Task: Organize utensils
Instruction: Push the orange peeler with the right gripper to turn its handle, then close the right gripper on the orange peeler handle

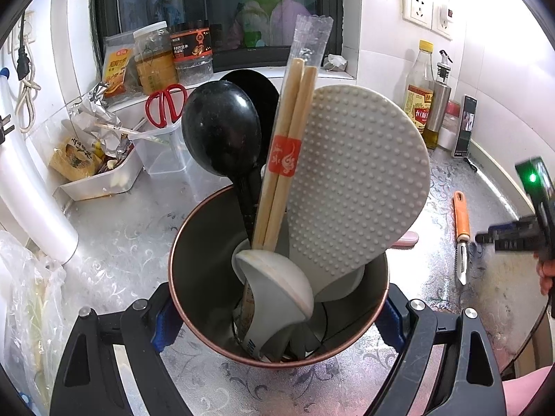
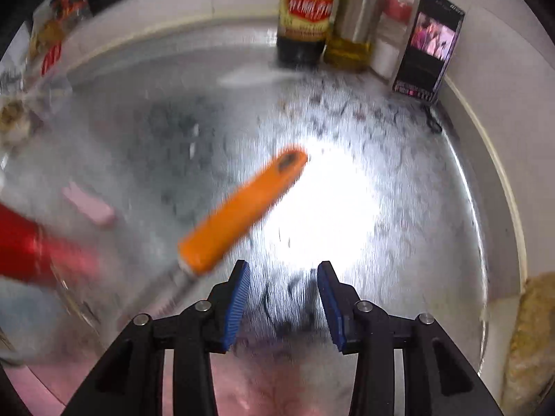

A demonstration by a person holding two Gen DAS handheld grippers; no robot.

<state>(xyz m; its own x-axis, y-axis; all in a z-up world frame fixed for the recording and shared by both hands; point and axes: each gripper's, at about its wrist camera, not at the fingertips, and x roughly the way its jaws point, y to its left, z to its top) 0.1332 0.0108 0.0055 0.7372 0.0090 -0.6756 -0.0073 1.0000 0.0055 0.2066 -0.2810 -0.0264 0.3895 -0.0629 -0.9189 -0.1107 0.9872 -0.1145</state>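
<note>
Your left gripper (image 1: 277,329) clamps the cup (image 1: 194,263); right gripper (image 2: 282,298), apart and empty, risks knocking the peeler (image 2: 242,208) away.

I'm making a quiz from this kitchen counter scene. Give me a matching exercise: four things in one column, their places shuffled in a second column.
Things:
1. rice paddle
2. peeler
3. scissors
4. utensil pot

Places:
A. lying flat on the counter
B. standing in the clear container
C. between the left tongs
D. upright in the pot with the wrapped chopsticks

Pairs: 1-D, 2-A, 3-B, 4-C
</note>
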